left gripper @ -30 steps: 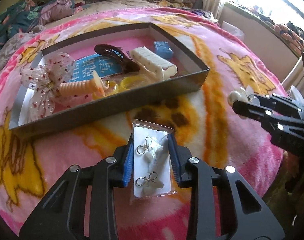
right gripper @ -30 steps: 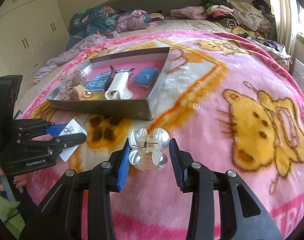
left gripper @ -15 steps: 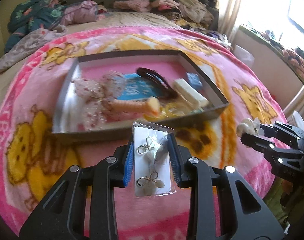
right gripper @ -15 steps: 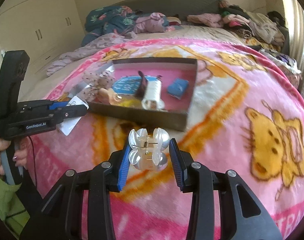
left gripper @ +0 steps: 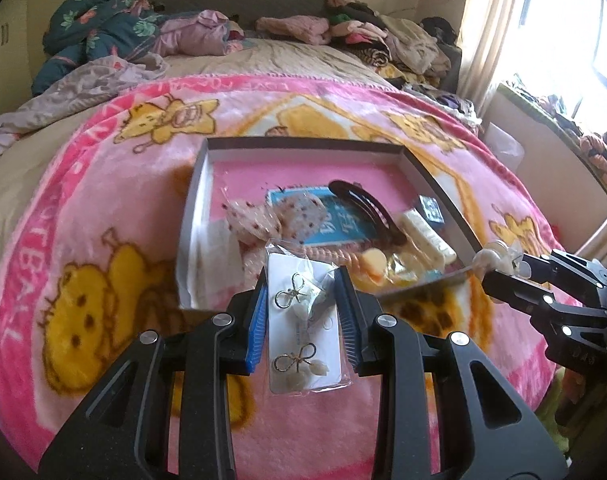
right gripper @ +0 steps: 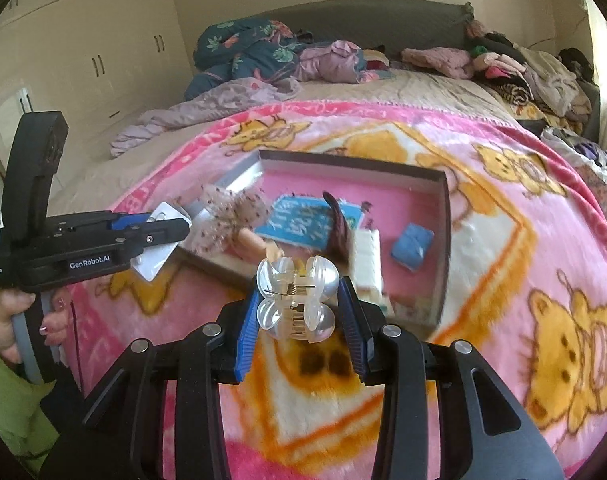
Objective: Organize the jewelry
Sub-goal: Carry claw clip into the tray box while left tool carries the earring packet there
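Clamping earring card [left gripper: 303, 322]: left hand-held gripper [left gripper: 303, 322]; right [right gripper: 301, 308], clear hair claw [right gripper: 296, 299].

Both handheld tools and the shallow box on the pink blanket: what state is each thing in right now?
Left tool: shut on the bagged white earring card.
Right tool: shut on the clear pearly claw hair clip.
Shallow grey cardboard box: open, lidless, holding hair accessories.
Dark brown barrette: lying inside the box.
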`<state>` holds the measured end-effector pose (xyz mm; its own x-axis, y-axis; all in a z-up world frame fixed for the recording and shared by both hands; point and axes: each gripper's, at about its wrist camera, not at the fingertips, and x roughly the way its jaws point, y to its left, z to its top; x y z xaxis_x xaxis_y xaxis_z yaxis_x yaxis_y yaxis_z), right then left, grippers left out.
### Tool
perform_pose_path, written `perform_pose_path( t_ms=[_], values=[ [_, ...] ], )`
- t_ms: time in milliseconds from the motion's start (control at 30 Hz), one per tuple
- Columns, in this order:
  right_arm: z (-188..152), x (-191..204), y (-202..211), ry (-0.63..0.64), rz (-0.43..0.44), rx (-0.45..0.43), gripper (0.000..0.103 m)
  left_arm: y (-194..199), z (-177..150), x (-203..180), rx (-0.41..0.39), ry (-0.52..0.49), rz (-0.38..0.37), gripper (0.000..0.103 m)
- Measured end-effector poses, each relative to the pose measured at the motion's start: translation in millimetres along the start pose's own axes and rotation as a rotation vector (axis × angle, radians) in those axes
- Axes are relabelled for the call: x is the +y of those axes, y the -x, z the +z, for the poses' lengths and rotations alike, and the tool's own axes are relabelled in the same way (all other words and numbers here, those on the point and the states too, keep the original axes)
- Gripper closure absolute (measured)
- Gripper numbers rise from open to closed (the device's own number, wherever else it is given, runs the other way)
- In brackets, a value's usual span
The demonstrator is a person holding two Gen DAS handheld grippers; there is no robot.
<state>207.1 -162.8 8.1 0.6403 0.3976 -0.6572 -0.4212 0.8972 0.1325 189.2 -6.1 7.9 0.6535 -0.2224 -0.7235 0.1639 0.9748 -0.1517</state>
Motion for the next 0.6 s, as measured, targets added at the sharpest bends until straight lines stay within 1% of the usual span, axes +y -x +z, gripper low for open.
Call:
perform_pose_path(
  t_ms=[267,600],
  values=[
    [18.5,1.5,-7.6,0.002,-0.004,-0.019,0.067,-4.7,15.6,4.1,-0.016,0.007,-0.005,0.079],
    [27.0,-22.2,-18.0,-0.028,-0.050,-0.018,0.067,-24.6,24.0,3.1,0.000,0.013,-0.020,0.079]
  ],
)
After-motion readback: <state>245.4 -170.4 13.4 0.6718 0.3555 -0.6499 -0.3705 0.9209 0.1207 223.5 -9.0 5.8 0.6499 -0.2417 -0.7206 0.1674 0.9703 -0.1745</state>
